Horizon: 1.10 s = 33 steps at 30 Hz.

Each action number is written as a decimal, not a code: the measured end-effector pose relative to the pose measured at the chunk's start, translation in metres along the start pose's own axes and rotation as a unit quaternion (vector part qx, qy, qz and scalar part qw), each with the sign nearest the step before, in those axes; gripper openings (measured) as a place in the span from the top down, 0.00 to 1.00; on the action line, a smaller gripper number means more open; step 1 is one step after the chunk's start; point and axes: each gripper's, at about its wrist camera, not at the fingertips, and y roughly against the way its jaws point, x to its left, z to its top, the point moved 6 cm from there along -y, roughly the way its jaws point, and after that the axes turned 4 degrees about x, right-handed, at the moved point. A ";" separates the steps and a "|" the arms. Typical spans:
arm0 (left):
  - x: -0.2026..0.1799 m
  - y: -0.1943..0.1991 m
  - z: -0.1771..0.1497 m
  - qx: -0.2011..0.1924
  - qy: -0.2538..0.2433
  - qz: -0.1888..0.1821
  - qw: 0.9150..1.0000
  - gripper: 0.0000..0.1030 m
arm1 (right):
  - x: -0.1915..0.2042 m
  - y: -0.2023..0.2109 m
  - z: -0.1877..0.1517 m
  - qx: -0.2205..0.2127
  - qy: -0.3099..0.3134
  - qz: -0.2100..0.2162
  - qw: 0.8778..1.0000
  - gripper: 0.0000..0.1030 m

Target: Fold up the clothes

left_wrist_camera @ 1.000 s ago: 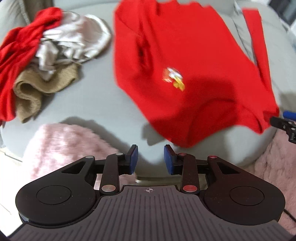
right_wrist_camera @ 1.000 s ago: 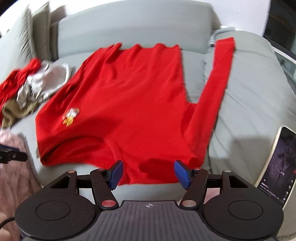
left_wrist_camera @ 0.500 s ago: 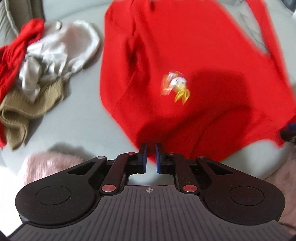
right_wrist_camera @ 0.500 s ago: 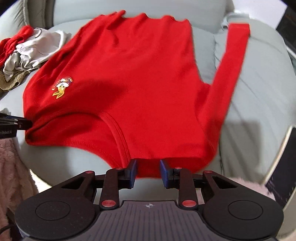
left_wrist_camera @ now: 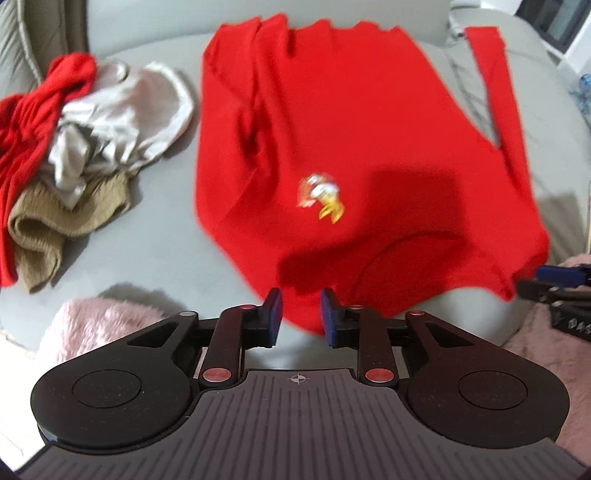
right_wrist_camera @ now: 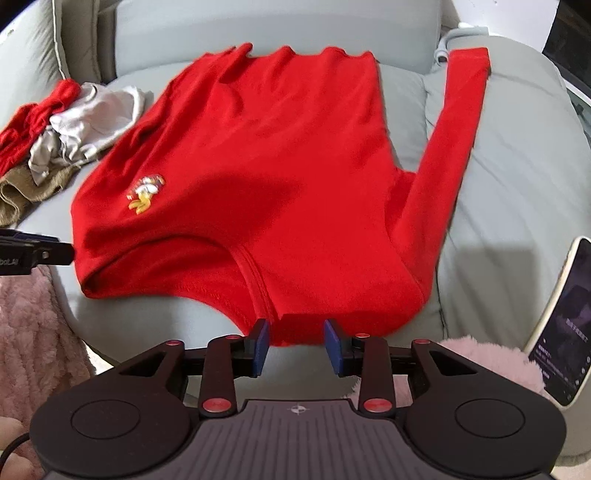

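A red long-sleeved shirt (left_wrist_camera: 351, 140) (right_wrist_camera: 280, 158) with a small cartoon duck patch (left_wrist_camera: 321, 199) lies spread front-up on the grey sofa seat (left_wrist_camera: 147, 240), neck end towards me. One sleeve (right_wrist_camera: 454, 140) stretches out to the far right. My left gripper (left_wrist_camera: 300, 314) is open, with the shirt's near shoulder edge lying between its blue pads. My right gripper (right_wrist_camera: 296, 339) is also open, at the near edge beside the collar seam (right_wrist_camera: 255, 273). Each gripper's tip shows at the side of the other's view.
A heap of red, silver-white and olive-brown clothes (left_wrist_camera: 74, 129) (right_wrist_camera: 55, 140) sits left of the shirt. Pink fluffy fabric (left_wrist_camera: 99, 321) (right_wrist_camera: 33, 332) hangs below the seat's front edge. A lit phone (right_wrist_camera: 557, 325) leans at the right. The sofa back (right_wrist_camera: 258, 26) rises behind.
Half a second ago both grippers were nearly shut at the shirt's near edge; now both have opened and pulled back slightly. The shirt lies flatter on the seat.
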 end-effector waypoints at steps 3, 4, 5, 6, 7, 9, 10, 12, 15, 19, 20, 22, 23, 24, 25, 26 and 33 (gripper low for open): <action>-0.011 -0.002 0.010 -0.005 -0.007 -0.005 1.000 0.70 | -0.014 0.003 0.015 -0.017 -0.005 -0.002 1.000 0.64; -0.015 -0.003 0.013 -0.005 -0.009 -0.005 1.000 0.70 | -0.019 0.004 0.020 -0.022 -0.007 -0.002 1.000 0.64; -0.019 -0.005 0.017 -0.006 -0.012 -0.006 1.000 0.70 | -0.024 0.005 0.025 -0.028 -0.008 -0.003 1.000 0.64; -0.024 -0.007 0.023 -0.007 -0.017 -0.006 1.000 0.70 | -0.029 0.006 0.030 -0.034 -0.010 -0.003 0.999 0.64; -0.030 -0.008 0.029 -0.008 -0.022 -0.006 1.000 0.70 | -0.034 0.007 0.035 -0.039 -0.011 -0.004 0.999 0.64; -0.044 -0.013 0.042 -0.011 -0.032 -0.009 0.999 0.69 | -0.043 0.010 0.045 -0.050 -0.015 -0.005 0.999 0.64; -0.052 -0.016 0.049 -0.014 -0.037 -0.011 0.999 0.69 | -0.048 0.011 0.049 -0.056 -0.016 -0.006 0.998 0.63; -0.066 -0.022 0.069 -0.021 -0.044 -0.017 0.999 0.69 | -0.058 0.013 0.059 -0.067 -0.020 -0.007 0.998 0.61; -0.088 -0.032 0.099 -0.031 -0.054 -0.027 0.998 0.68 | -0.072 0.016 0.074 -0.084 -0.024 -0.009 0.996 0.60; -0.112 -0.056 0.147 -0.044 -0.058 -0.039 0.997 0.67 | -0.102 -0.009 0.137 -0.105 -0.019 -0.033 0.994 0.59; -0.113 -0.061 0.152 -0.044 -0.058 -0.038 0.997 0.67 | -0.112 -0.017 0.151 -0.110 -0.029 -0.035 0.993 0.59; -0.113 -0.080 0.165 -0.038 -0.053 -0.029 0.997 0.67 | -0.131 -0.034 0.178 -0.118 -0.049 -0.038 0.991 0.59; -0.110 -0.095 0.174 -0.028 -0.046 -0.022 0.998 0.67 | -0.141 -0.042 0.191 -0.123 -0.059 -0.040 0.990 0.59; -0.109 -0.101 0.176 -0.024 -0.042 -0.021 0.999 0.67 | -0.150 -0.050 0.205 -0.127 -0.070 -0.042 0.989 0.59; -0.107 -0.109 0.178 -0.018 -0.038 -0.021 0.999 0.67 | -0.160 -0.058 0.219 -0.132 -0.080 -0.043 0.987 0.56; -0.105 -0.117 0.181 -0.012 -0.033 -0.021 0.999 0.67 | -0.170 -0.066 0.232 -0.136 -0.090 -0.045 0.986 0.54; -0.090 -0.145 0.189 0.005 -0.023 -0.020 1.000 0.67 | -0.226 -0.120 0.303 -0.144 -0.167 -0.042 0.974 0.43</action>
